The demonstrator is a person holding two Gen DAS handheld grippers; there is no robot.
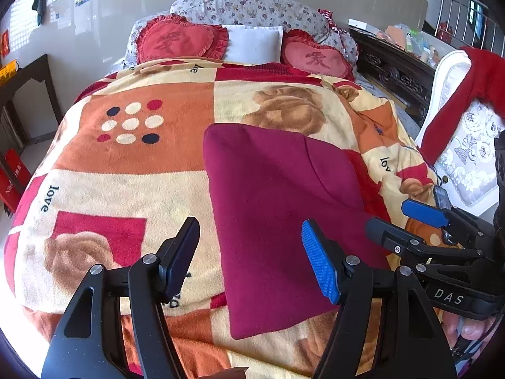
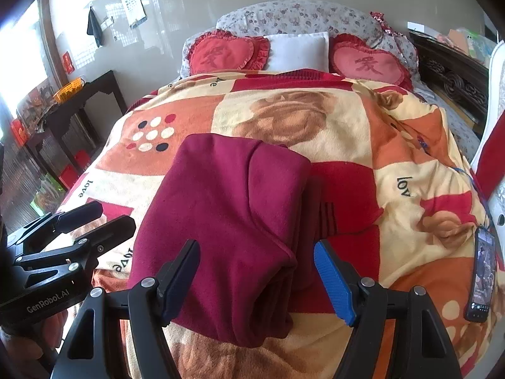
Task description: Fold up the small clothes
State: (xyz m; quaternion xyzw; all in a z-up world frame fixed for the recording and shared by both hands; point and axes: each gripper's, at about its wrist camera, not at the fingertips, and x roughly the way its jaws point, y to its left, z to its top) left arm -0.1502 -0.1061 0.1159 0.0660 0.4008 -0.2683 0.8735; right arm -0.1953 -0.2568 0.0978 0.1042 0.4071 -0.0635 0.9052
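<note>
"love" on blanket (image 1: 132, 164); "DAS", "GenRobot.AI" on tongs (image 1: 407, 221) (image 2: 94, 218).

- The bed (image 1: 79, 252) fills the middle of both frames, covered by a patterned blanket (image 2: 394, 145) in orange, cream and red.
- A folded maroon garment (image 2: 227, 221) lies on the blanket at lower centre.
- A phone (image 2: 481, 279) rests at the lower right.
- Two red heart cushions (image 1: 180, 39) and a white pillow (image 1: 252, 44) sit at upper centre.

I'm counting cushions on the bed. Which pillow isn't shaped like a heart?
The plain white pillow. It is rectangular and sits between the two red heart-shaped cushions, which have frilly edges and a character on them.
</note>
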